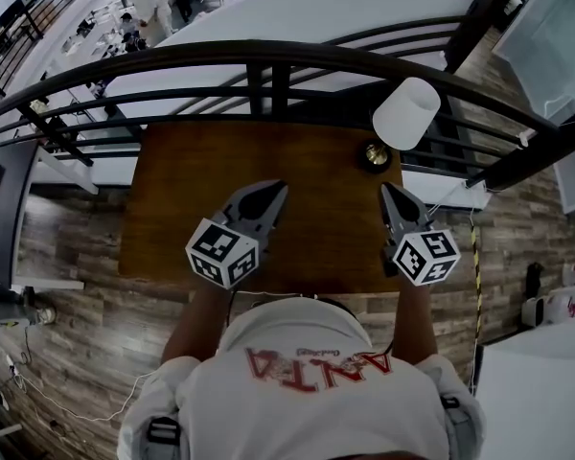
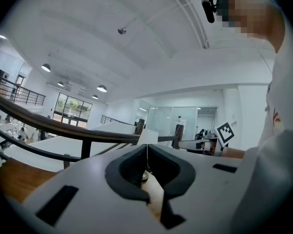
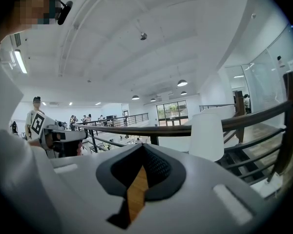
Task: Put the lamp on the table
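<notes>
The lamp stands upright at the back right corner of the brown table (image 1: 201,180), with its white shade (image 1: 406,113) over a brass base (image 1: 374,155). My right gripper (image 1: 387,190) is shut and empty, just in front of the lamp base and apart from it. My left gripper (image 1: 276,188) is also shut and empty, over the table's middle to the lamp's left. In the right gripper view the shade (image 3: 206,135) rises beyond the closed tips (image 3: 142,147). In the left gripper view the shade (image 2: 147,136) shows just past the closed tips (image 2: 147,147).
A dark curved railing (image 1: 268,56) runs close behind the table's back edge and the lamp. Wood floor (image 1: 67,257) surrounds the table. A cable (image 1: 476,257) lies on the floor at the right. The person stands at the table's front edge.
</notes>
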`<action>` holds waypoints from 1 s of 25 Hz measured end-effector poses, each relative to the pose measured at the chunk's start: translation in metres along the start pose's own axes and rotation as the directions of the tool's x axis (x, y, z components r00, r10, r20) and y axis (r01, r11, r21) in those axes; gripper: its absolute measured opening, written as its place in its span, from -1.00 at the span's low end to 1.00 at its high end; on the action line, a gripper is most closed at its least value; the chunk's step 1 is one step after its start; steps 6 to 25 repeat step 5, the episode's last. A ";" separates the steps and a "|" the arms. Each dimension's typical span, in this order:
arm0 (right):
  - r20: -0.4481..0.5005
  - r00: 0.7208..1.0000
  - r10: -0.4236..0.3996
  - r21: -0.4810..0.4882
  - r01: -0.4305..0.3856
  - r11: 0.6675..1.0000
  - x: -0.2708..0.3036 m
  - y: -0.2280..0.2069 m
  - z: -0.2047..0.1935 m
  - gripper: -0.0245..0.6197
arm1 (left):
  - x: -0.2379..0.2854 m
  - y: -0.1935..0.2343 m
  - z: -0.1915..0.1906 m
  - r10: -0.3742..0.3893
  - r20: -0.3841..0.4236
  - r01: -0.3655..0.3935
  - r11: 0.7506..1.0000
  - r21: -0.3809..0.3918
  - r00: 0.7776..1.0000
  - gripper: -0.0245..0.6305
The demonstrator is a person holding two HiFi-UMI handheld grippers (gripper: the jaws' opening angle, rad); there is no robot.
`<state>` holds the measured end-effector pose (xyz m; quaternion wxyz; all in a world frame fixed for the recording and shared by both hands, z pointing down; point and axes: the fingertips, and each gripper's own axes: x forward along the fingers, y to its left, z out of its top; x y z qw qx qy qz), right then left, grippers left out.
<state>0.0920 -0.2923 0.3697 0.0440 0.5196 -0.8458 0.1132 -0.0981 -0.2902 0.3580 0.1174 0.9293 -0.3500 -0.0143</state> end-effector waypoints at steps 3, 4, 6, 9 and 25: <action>0.002 1.000 0.001 0.006 -0.001 1.000 0.001 -0.001 -0.001 -0.92 | 0.001 0.002 0.000 0.001 0.000 -0.001 1.000 0.001 1.000 -0.90; 0.003 1.000 0.002 0.007 -0.002 1.000 0.002 -0.001 -0.001 -0.92 | 0.001 0.002 0.000 0.002 0.000 -0.002 1.000 0.001 1.000 -0.90; 0.003 1.000 0.003 0.009 -0.003 1.000 0.002 -0.002 -0.001 -0.92 | 0.001 0.003 0.000 0.002 0.001 -0.002 1.000 0.001 1.000 -0.90; 0.003 1.000 0.003 0.009 -0.003 1.000 0.002 -0.002 -0.001 -0.92 | 0.001 0.003 0.000 0.002 0.001 -0.002 1.000 0.001 1.000 -0.90; 0.003 1.000 0.003 0.009 -0.003 1.000 0.002 -0.002 -0.001 -0.92 | 0.001 0.003 0.000 0.002 0.001 -0.002 1.000 0.001 1.000 -0.90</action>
